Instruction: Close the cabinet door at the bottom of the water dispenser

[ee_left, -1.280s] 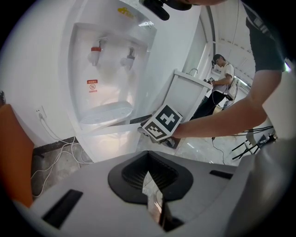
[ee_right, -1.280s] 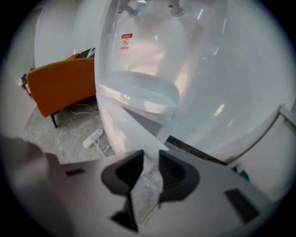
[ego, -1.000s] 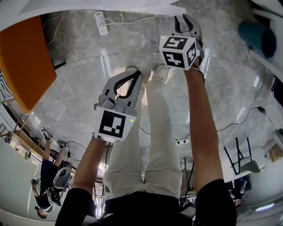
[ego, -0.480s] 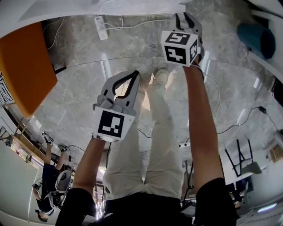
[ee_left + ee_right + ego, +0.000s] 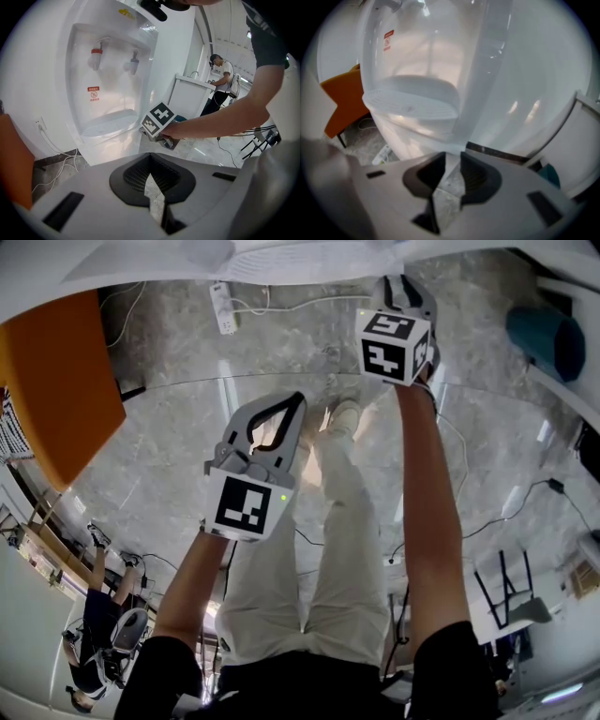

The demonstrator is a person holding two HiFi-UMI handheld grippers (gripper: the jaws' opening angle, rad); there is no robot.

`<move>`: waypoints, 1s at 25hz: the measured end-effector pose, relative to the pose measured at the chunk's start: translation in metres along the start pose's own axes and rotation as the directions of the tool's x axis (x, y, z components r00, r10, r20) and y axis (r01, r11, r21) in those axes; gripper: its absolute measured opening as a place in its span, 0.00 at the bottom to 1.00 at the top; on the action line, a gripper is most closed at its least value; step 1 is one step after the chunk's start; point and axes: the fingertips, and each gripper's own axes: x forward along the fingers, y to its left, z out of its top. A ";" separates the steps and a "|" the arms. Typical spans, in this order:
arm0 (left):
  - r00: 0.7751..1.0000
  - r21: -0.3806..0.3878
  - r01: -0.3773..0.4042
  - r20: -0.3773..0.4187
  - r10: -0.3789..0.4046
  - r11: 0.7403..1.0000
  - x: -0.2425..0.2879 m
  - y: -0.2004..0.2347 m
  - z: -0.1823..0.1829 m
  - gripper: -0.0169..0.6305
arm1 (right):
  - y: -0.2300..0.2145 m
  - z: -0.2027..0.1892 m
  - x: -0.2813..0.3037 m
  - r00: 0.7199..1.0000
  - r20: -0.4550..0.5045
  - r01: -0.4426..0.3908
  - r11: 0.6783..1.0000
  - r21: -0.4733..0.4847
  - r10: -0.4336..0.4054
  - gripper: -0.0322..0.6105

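The white water dispenser (image 5: 56,93) stands in front of me, with a red and a blue tap above its drip tray (image 5: 108,123). Its top fills the upper edge of the head view, so the bottom cabinet door is hidden there, and no view shows it plainly. My right gripper (image 5: 405,281) points down at the dispenser's lower front corner (image 5: 462,144). Its jaws stand a little apart, with only floor between them. The left gripper (image 5: 296,401) hangs further back over the floor, tips together and empty. The right gripper's marker cube (image 5: 158,121) shows beside the drip tray.
An orange chair (image 5: 56,381) stands to the left of the dispenser. A white power strip (image 5: 223,307) and cables lie on the marble floor by the wall. A teal object (image 5: 544,320) sits by white furniture on the right. My legs and shoes (image 5: 342,413) stand between the grippers.
My right gripper has edged a little to the right and closer to the dispenser's foot. The left gripper has barely moved. Neither pair of jaws has changed.
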 end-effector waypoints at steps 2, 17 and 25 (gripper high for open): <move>1.000 0.001 -0.005 0.003 0.005 1.000 0.000 0.004 0.000 0.04 | -0.001 0.002 0.002 1.000 0.002 -0.001 1.000 0.007 0.001 0.22; 1.000 -0.002 -0.018 0.003 0.018 1.000 0.002 0.018 -0.004 0.04 | 0.005 0.005 0.018 0.999 -0.031 -0.032 0.999 0.027 0.032 0.22; 1.000 0.006 -0.014 0.007 0.014 1.000 0.001 0.017 0.005 0.04 | 0.005 0.004 0.010 0.998 -0.043 -0.042 0.999 0.024 0.043 0.22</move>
